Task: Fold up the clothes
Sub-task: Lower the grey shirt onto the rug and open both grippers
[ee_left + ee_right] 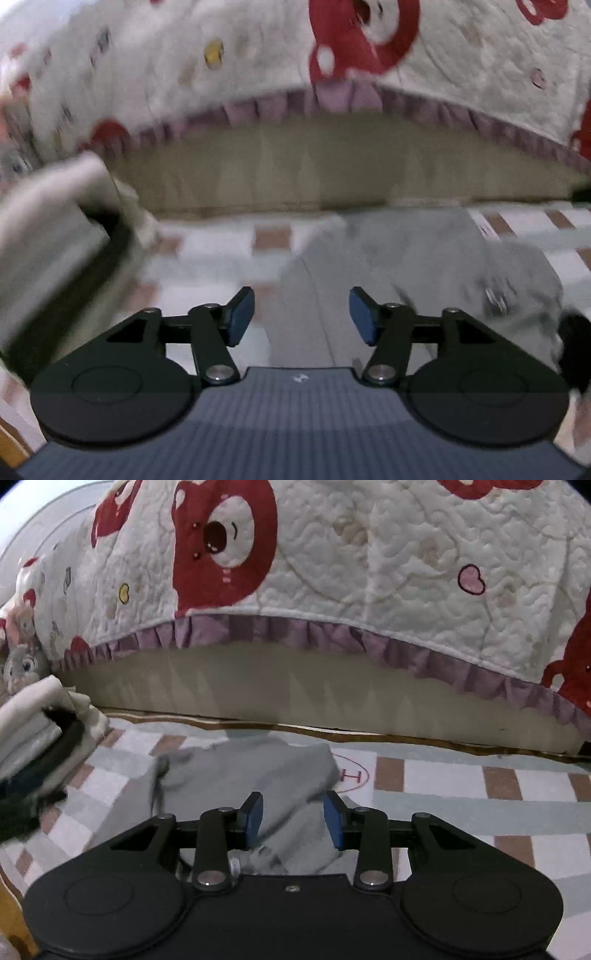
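Observation:
A grey garment (373, 258) lies crumpled on the checked mat, blurred in the left wrist view. My left gripper (302, 317) hovers over its near part, jaws open, and nothing sits between the blue pads (242, 317). In the right wrist view the same grey garment (251, 771) spreads across the mat, with a dark cord near its left fold. My right gripper (294, 819) is just above its near edge, jaws apart. The cloth shows below the gap, and the pads (334, 821) are not pressing on it.
A bed stands behind the mat, with a white quilt with red bears (369, 572), a purple frill and a beige side (295, 686). A stack of folded clothes (33, 720) sits at the left on the brown-and-white checked mat (461, 794). Soft toys (20, 664) lean at far left.

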### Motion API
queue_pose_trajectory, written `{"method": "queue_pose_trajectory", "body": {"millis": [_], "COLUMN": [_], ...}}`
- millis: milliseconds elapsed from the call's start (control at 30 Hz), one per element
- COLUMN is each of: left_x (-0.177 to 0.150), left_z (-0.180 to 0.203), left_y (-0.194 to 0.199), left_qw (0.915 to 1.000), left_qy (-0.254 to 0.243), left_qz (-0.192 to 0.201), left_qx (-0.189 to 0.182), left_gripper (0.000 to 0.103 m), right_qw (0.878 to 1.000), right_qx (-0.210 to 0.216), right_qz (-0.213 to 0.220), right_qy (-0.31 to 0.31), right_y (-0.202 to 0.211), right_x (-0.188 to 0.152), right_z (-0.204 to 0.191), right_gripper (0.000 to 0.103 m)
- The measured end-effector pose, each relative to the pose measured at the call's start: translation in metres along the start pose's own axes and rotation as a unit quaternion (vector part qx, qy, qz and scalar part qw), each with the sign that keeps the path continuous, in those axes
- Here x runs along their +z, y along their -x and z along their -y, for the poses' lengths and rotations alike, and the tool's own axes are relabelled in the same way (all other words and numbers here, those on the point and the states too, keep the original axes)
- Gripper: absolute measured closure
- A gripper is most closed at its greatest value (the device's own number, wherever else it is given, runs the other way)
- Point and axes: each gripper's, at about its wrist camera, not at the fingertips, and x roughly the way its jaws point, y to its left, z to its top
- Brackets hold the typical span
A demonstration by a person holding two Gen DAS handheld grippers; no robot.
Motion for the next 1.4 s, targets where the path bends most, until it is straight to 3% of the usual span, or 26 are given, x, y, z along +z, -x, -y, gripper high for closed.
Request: {"method": "queue_pose_trajectory", "body": {"millis": [67,233,300,367,400,433,567,633,733,800,867,900,933,967,1067,1167,1300,1400], "left_x": [-0.020,-0.059,-0.063,-0.071,-0.074,-0.076,-0.071,-0.074,-0.081,-0.082,-0.083,-0.082,-0.080,-0.077,-0.064,-0.042,0.008,0.043], "left_z": [-0.009,-0.018,-0.025,-0.034,-0.036,-0.038,-0.034,-0.037,-0.038,-0.030,-0.020,-0.016,-0.012,-0.008,-0.011,-0.030,-0.080,-0.129], "left_y": [-0.003,-0.005,-0.018,-0.030,-0.032,-0.033,-0.029,-0.033,-0.046,-0.057,-0.062,-0.062,-0.056,-0.051,-0.025,-0.002,-0.001,-0.015], "left_qw": [0.9994,0.9959,0.9851,0.9649,0.9611,0.9584,0.9717,0.9644,0.9451,0.9421,0.9496,0.9554,0.9647,0.9726,0.9901,0.9966,0.9912,0.9785], "left_qy": [0.013,0.042,0.107,0.173,0.184,0.192,0.150,0.158,0.186,0.177,0.146,0.129,0.105,0.081,0.047,0.027,0.013,0.046], "left_qz": [-0.017,-0.042,-0.109,-0.154,-0.158,-0.161,-0.154,-0.173,-0.214,-0.236,-0.236,-0.230,-0.215,-0.200,-0.130,-0.056,0.016,0.065], "left_qx": [-0.028,-0.068,-0.080,-0.124,-0.131,-0.136,-0.098,-0.122,-0.163,-0.160,-0.145,-0.133,-0.110,-0.086,-0.023,0.054,0.131,0.191], "left_gripper": [0.045,0.045,0.045,0.045,0.045,0.045,0.045,0.040,0.034,0.033,0.035,0.048,0.067,0.094,0.095,0.095,0.095,0.094], "right_qw": [1.000,0.997,0.995,0.994,0.994,0.995,0.994,0.994,0.995,0.996,0.995,0.994,0.994,0.993,0.993,0.992,0.990,0.989], "right_qx": [0.010,0.021,0.013,0.013,0.015,0.017,0.026,0.014,0.020,0.031,0.026,0.022,0.020,0.021,0.023,0.026,0.054,0.070], "right_qz": [0.016,0.067,0.080,0.064,0.053,0.042,-0.005,-0.037,-0.063,-0.070,-0.090,-0.100,-0.109,-0.113,-0.120,-0.122,-0.129,-0.130], "right_qy": [-0.005,0.027,0.063,0.086,0.092,0.092,0.102,0.099,0.071,0.050,0.033,0.028,0.022,0.017,0.009,0.006,0.000,0.018], "right_y": [-0.001,-0.007,-0.010,-0.017,-0.020,-0.024,-0.037,-0.040,-0.038,-0.039,-0.046,-0.048,-0.051,-0.054,-0.059,-0.062,-0.068,-0.071], "right_x": [-0.002,-0.008,-0.011,-0.012,-0.012,-0.013,-0.015,-0.021,-0.027,-0.029,-0.031,-0.033,-0.034,-0.035,-0.037,-0.037,-0.035,-0.036], "right_z": [0.002,-0.015,-0.026,-0.034,-0.036,-0.039,-0.052,-0.056,-0.057,-0.054,-0.049,-0.047,-0.045,-0.043,-0.040,-0.039,-0.042,-0.052], "right_gripper": [0.043,0.035,0.030,0.029,0.029,0.029,0.029,0.029,0.029,0.029,0.029,0.029,0.030,0.030,0.032,0.039,0.043,0.045]}}
